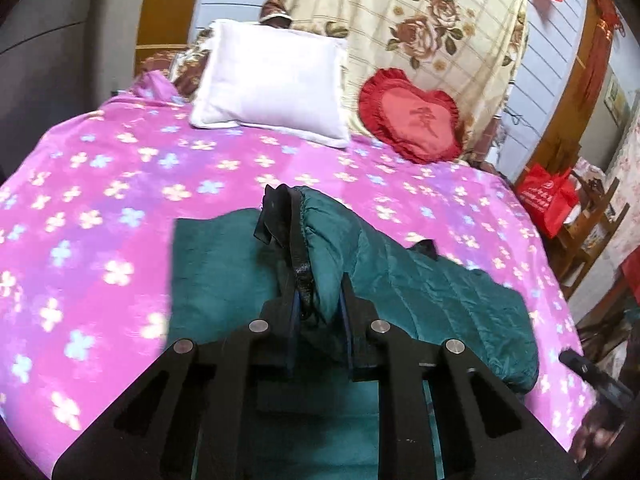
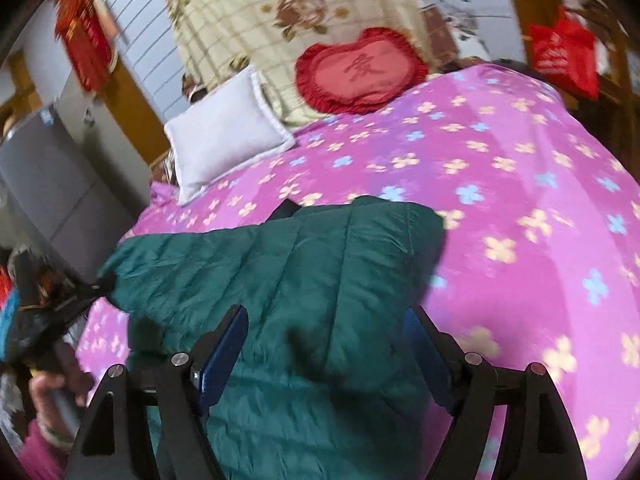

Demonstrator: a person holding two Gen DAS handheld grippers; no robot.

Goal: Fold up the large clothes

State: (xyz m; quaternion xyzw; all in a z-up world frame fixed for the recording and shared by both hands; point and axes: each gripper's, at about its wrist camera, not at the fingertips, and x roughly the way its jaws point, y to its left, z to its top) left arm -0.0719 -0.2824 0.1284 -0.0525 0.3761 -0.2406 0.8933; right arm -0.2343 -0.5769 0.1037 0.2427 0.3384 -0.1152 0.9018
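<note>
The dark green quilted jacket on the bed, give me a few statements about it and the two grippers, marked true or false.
1. The left hand-held gripper is shut on a fold of the dark green quilted jacket. True.
2. The right hand-held gripper is shut. False: it is open above the jacket.
3. The jacket lies on a pink flowered bedspread. True.
4. The red heart-shaped cushion lies on the jacket. False: it is far off, by the white pillow.

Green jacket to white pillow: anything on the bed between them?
Nothing: only bare floral bedspread between the green jacket and white pillow, in both wrist views.
</note>
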